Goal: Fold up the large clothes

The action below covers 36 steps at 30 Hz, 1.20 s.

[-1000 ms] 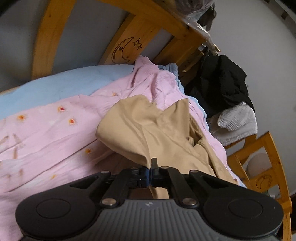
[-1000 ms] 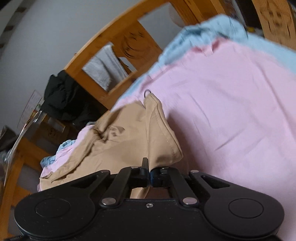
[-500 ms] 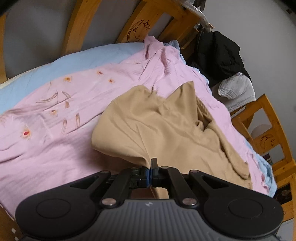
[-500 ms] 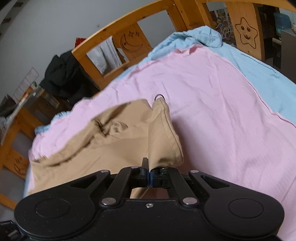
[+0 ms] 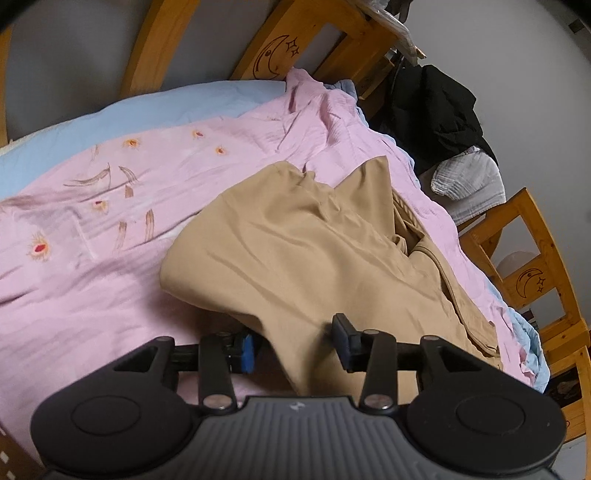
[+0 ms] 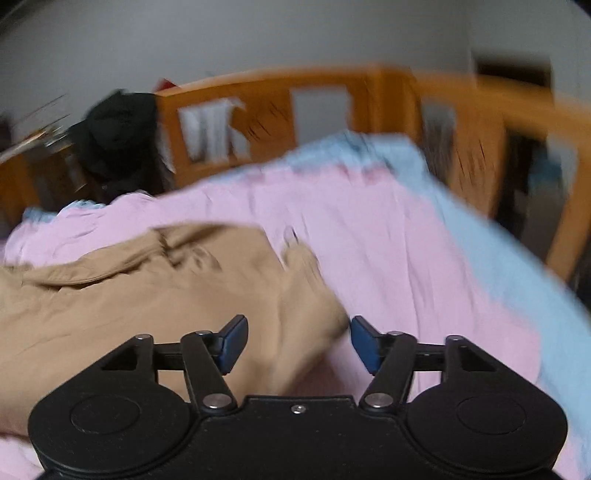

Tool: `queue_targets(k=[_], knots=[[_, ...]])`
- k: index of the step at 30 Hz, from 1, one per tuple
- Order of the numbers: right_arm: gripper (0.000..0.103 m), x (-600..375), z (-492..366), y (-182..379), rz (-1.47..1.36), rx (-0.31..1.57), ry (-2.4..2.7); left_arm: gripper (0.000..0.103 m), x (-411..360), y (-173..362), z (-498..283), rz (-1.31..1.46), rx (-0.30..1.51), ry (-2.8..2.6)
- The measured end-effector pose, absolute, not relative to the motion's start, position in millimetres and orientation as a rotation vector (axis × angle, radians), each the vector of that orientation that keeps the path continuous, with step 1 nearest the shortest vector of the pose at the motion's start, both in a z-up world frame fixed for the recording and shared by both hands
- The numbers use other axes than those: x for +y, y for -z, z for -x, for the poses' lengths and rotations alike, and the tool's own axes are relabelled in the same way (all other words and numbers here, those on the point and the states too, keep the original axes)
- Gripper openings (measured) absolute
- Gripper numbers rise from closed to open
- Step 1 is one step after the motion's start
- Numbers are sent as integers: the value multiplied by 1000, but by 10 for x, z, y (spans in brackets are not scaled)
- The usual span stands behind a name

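Tan garment (image 5: 314, 258) spread in a rumpled heap on the pink bedcover (image 5: 92, 258) of the wooden bed (image 5: 306, 33). Left gripper (image 5: 295, 341) fingers opening, a fold of tan cloth between them, pads off it. Right gripper (image 6: 295, 343) fingers opening too, garment edge (image 6: 325, 314) between them, unpinched; that view blurred

We see two black devices; the left hand-held gripper (image 5: 295, 345) has a grey ribbed plate with a small pale logo, round caps at both ends, silver rivets and blue-edged pads, while the right hand-held gripper (image 6: 295, 343) shows a smooth black plate, one central screw and dark blue pads
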State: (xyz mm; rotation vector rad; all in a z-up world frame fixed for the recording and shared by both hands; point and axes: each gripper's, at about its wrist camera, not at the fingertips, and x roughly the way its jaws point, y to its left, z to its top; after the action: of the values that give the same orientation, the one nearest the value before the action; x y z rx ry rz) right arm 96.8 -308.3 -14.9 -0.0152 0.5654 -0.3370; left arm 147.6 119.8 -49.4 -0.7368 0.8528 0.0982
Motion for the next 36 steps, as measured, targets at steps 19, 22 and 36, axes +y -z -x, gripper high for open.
queue_targets(k=[19, 22, 36], knots=[[76, -1848, -2030, 975, 468, 503, -118, 80, 1256, 638, -1369, 793, 861, -173], [76, -1828, -2019, 1045, 477, 488, -116, 81, 1308, 687, -1435, 814, 846, -184], [78, -1990, -1936, 884, 382, 407, -80, 9, 1203, 504, -1508, 713, 772, -169]])
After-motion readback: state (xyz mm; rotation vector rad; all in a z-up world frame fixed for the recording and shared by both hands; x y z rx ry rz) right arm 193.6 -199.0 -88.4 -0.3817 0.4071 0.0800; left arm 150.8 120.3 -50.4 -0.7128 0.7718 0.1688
